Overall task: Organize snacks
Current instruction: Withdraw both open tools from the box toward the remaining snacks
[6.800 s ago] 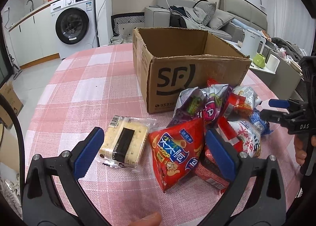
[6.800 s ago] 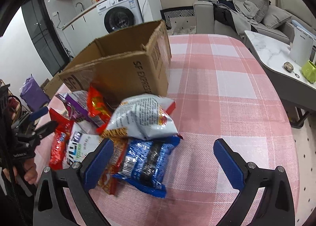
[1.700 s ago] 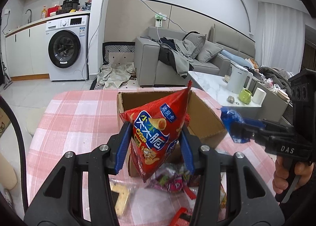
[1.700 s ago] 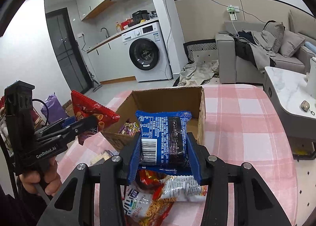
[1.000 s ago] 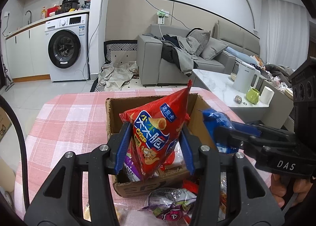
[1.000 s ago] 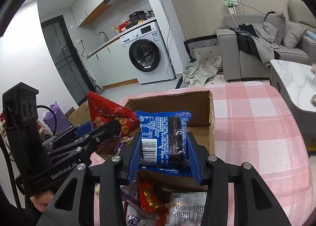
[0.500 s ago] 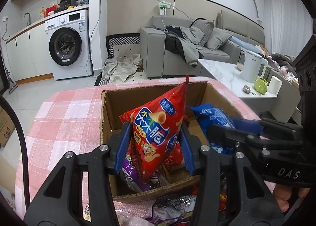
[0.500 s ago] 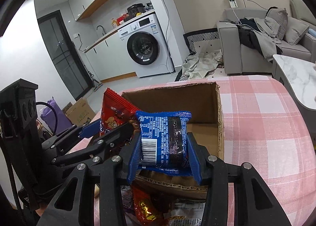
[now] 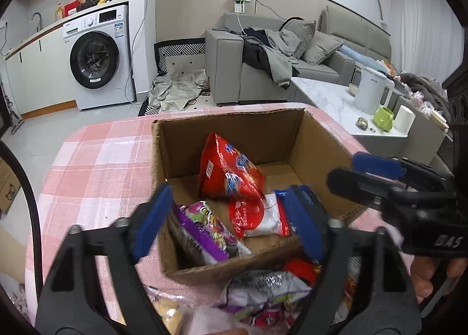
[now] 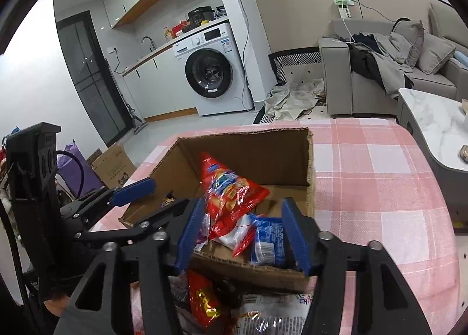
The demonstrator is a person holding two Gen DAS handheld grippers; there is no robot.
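Both bags just dropped into the box

Half a second ago the left gripper was clamped on the red chip bag and the right gripper on the blue packet; now both stand wide apart with nothing between the fingers. The red bag lies tilted inside the cardboard box, just ahead of the left fingers, resting on a red-and-white packet beside a purple bag. The blue packet sits in the box's near corner, just beyond the right fingers. That makes two more snacks put away. More packets wait on the pink checked tablecloth below and behind both tools, so the likely next step is drawing back to fetch them.
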